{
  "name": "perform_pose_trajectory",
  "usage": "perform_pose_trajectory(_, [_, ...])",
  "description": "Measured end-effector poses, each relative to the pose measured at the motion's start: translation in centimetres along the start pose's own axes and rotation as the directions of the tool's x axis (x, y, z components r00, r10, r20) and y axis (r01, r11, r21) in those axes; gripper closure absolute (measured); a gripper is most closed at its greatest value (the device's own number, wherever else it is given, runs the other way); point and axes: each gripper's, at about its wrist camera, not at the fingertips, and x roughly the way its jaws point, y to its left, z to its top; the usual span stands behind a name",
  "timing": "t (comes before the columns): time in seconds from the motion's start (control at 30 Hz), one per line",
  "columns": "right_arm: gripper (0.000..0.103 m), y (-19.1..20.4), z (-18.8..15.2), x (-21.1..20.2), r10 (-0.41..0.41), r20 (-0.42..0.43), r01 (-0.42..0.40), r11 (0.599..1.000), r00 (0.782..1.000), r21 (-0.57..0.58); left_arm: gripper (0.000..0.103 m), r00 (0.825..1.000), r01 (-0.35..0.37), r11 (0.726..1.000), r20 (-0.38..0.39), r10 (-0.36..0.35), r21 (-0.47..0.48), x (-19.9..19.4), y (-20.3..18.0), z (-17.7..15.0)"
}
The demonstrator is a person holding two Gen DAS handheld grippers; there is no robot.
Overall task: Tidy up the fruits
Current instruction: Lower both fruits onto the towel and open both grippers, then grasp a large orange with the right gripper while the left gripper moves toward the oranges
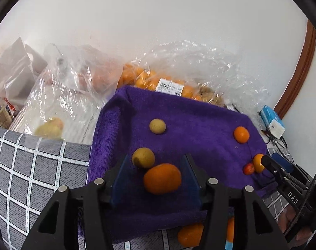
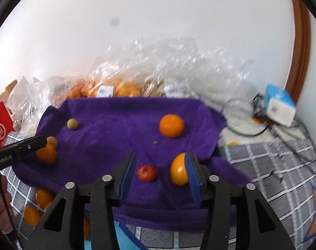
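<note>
Fruits lie scattered on a purple towel [image 1: 199, 125]. The left gripper [image 1: 155, 167] stands parted around an orange [image 1: 162, 178] without pressing it. The right gripper [image 2: 161, 166] is parted around a small red fruit [image 2: 147, 173], with an orange-yellow fruit [image 2: 178, 173] against its right pad.

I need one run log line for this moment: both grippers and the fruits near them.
left gripper: open, orange between fingers | right gripper: open, small red fruit between fingers | surface: purple towel
</note>
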Motion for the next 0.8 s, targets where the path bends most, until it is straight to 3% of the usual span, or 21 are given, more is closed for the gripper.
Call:
perform_pose_trajectory(0.17, [0.049,-0.6,0.9,-0.9,0.010,0.028,-0.011,1.000,1.000,0.024,0.052,1.000,-0.010,1.000,0.026,0.010,-0.002,-0.6,-0.1,0.2])
perform_pose_trajectory(0.53, [0.049,-1.4,-0.5,-3.8,0.021,-0.039,-0.018,0.998,0.999,0.067,0.052,0.993,0.024,1.000,0.112,-0.022,-0.015,-3.0,0.1,0.8])
perform_pose_trajectory(0.7, [0.053,-0.9,-2.5,-4.8,0.014,-0.065,-0.010,0.998,0.998,0.062,0.052,0.987,-0.043,0.999,0.158,0.042,0.002,-3.7,0.2,0.7])
perform_pose_trajectory(0.8, [0.053,-0.5,-3.5,-5.3,0.053,-0.089,-0.046,0.996,0.995,0.080,0.052,0.970,-0.113,0.993,0.218,0.105,0.022,-4.6,0.0,0.9])
